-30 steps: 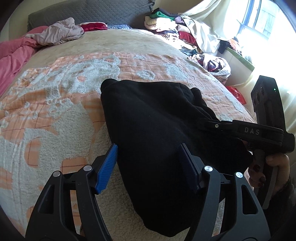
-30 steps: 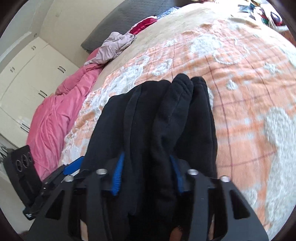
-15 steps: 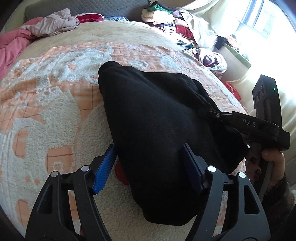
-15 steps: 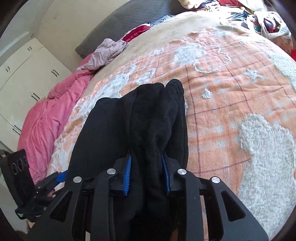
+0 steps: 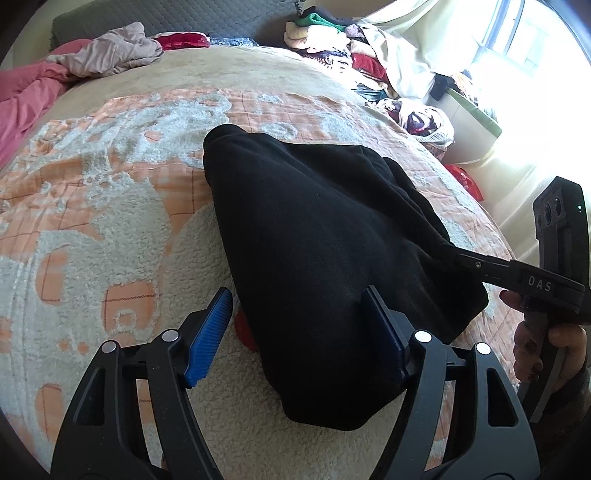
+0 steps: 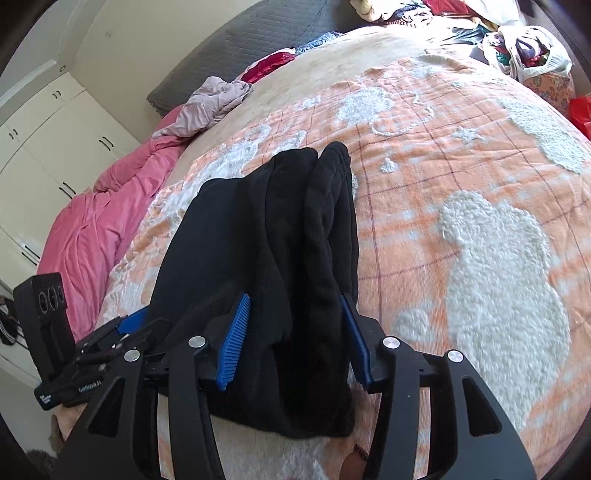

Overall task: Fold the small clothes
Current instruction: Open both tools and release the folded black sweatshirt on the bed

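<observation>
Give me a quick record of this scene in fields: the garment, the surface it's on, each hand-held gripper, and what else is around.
garment: black garment, folded into a bundle, lying on the bed
surface: orange and white fleece blanket
left hand-held gripper: open, jaws straddling the near end of the garment, pads not pressing on it
right hand-held gripper: jaws opening, a thick fold between them
nearby: pink duvet, crumpled mauve garment, pile of clothes, grey headboard
</observation>
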